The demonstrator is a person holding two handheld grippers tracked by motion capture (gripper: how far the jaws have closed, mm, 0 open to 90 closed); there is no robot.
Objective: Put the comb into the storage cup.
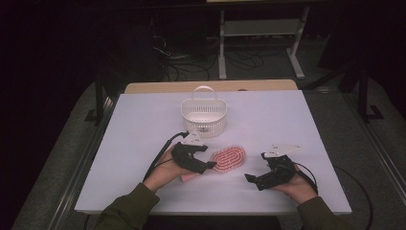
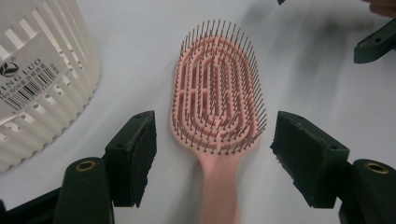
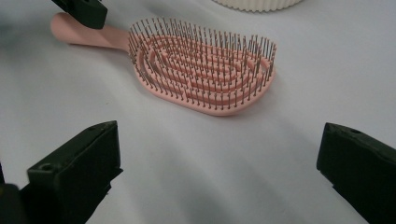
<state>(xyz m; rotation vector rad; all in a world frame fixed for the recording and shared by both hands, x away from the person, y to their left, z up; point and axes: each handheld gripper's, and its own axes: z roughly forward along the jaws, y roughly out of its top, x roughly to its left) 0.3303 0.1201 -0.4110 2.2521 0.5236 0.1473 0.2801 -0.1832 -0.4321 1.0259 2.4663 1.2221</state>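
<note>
A pink hairbrush (image 1: 230,158) lies bristles-up on the white table, its handle toward my left hand. My left gripper (image 1: 208,165) is low over the handle end. In the left gripper view the brush (image 2: 217,98) runs up between the two jaws of that gripper (image 2: 217,154). The pads stand either side of the neck, with a gap on each side. My right gripper (image 1: 254,166) rests to the right of the brush, pointing toward it. Its jaws (image 3: 219,158) are spread wide with bare table between them, and the brush (image 3: 203,65) lies beyond.
A white slotted basket (image 1: 203,115) with a handle stands behind the brush, its wall (image 2: 42,70) close on the left of my left gripper. The white table top (image 1: 143,124) has free room on both sides. Beyond the far edge are a dark floor, cables and a stand.
</note>
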